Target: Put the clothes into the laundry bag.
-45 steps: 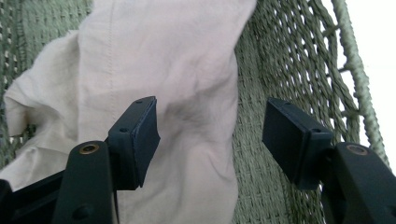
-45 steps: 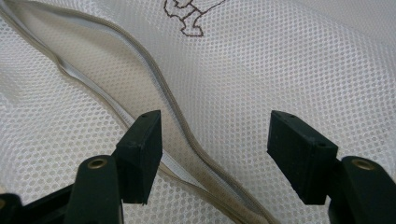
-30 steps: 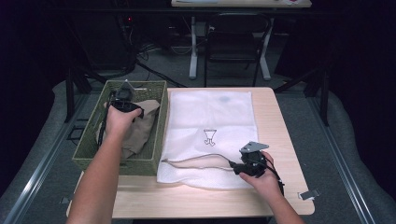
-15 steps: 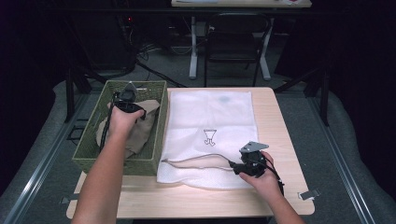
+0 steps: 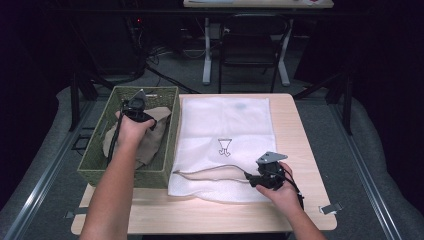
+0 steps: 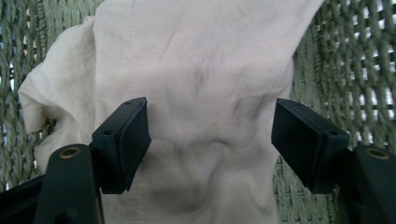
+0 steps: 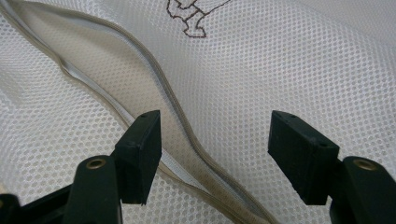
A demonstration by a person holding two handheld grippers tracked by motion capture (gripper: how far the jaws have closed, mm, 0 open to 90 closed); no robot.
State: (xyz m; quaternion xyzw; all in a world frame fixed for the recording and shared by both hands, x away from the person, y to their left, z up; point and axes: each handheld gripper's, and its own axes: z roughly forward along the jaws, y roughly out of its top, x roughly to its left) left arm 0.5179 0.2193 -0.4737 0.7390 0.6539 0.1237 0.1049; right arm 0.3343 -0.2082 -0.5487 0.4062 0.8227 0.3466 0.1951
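A beige cloth [image 5: 150, 135] lies crumpled in a green woven basket [image 5: 125, 172] at the table's left. My left gripper [image 5: 136, 106] hangs over it inside the basket. Seen from the left gripper view, the left gripper [image 6: 212, 135] is open, its jaws having just been opening, and the cloth [image 6: 201, 70] bulges below the gap with neither pad pressing on it. A white mesh bag [image 5: 225, 125] lies flat on the table. My right gripper [image 5: 250, 176] rests at its near edge. It stands open [image 7: 215, 149] over the bag's zipper [image 7: 177, 112], which lies parted.
The wooden table [image 5: 300, 125] has bare strips to the right of the bag and along its front edge. The basket's walls [image 6: 345, 60] stand close around the left gripper. A chair [image 5: 250, 45] and desk legs stand on the floor beyond the table.
The left hand has shifted slightly over the cloth in the basket. The right gripper has kept still on the bag.
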